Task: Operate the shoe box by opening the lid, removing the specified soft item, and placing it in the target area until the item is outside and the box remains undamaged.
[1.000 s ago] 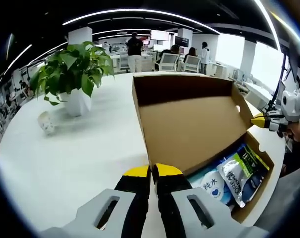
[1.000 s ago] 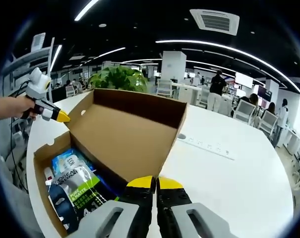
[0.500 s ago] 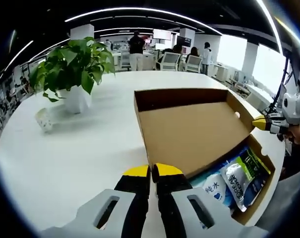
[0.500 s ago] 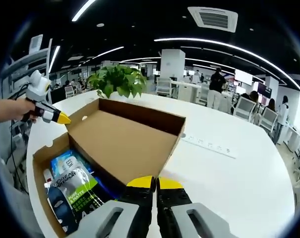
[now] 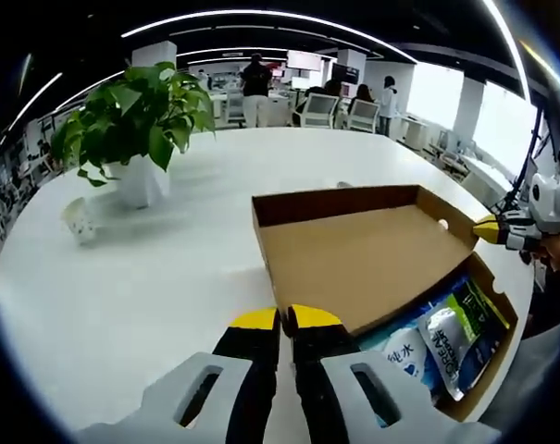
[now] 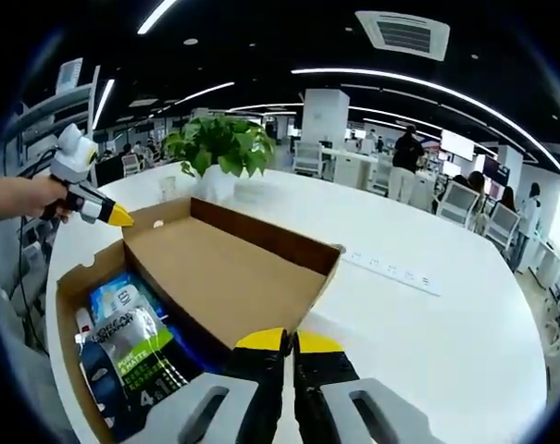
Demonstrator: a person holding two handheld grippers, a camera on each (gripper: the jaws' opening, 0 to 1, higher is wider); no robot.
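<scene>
The brown cardboard shoe box (image 5: 498,294) (image 6: 69,289) lies open on the white table, its lid (image 5: 363,259) (image 6: 226,277) tipped far back and sloping low. Inside lie a white-and-green soft pouch (image 5: 457,328) (image 6: 136,350) and a blue-and-white soft pack (image 5: 400,353) (image 6: 122,298). My left gripper (image 5: 281,319) is shut at one free corner of the lid. My right gripper (image 6: 289,339) is shut at the other corner. Each one appears in the other's view as a yellow tip against the lid: the right gripper (image 5: 484,229) and the left gripper (image 6: 119,218), the left one with a hand behind it.
A leafy plant in a white pot (image 5: 136,125) (image 6: 219,148) stands on the round white table (image 5: 150,296) (image 6: 428,351) beyond the box. A small cup (image 5: 79,224) sits near it. A white power strip (image 6: 391,273) lies behind the lid. People and chairs are far behind.
The lid has swung down and back from a steep tilt to a low slope, with both grippers staying at its corners. The packs inside have not moved.
</scene>
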